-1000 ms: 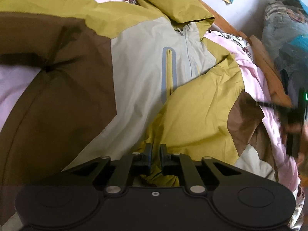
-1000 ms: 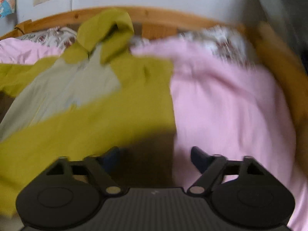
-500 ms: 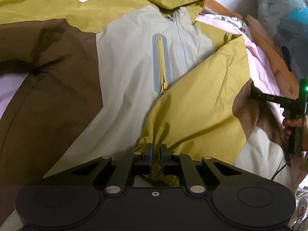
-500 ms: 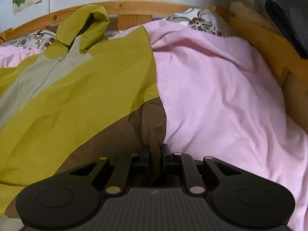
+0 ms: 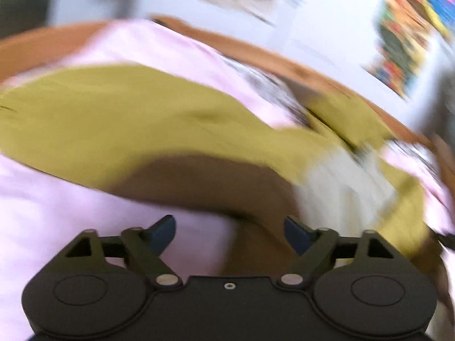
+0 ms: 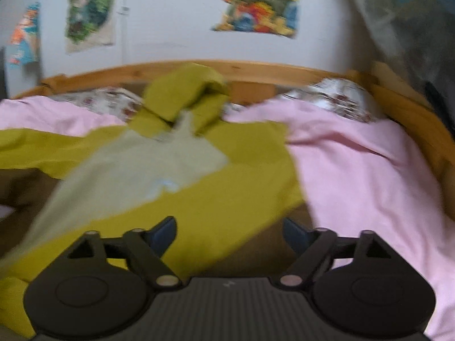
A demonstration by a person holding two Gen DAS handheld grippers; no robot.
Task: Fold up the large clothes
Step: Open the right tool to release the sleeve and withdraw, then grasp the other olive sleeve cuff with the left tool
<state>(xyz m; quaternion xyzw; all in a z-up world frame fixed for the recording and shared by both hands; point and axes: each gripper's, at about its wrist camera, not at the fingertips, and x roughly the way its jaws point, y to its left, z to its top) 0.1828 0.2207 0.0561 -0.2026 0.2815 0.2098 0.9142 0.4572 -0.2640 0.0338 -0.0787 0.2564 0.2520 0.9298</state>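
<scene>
Jacket [image 5: 148,119] lies spread on bed w/ pink sheet [image 5: 57,204], hood [image 6: 184,91] up by wooden headboard [image 6: 256,69]. Left tool [image 5: 229,228]: jaws have just opened, now wide, nothing btwn them; brown sleeve part of jacket lies just ahead & below, view blurred. Right tool [image 6: 229,230]: jaws also just opened, wide, gripping nothing; olive/brown sleeve edge lies under & btwn its fingers, sheet to its right. Posters [image 6: 256,2] on wall behind.
</scene>
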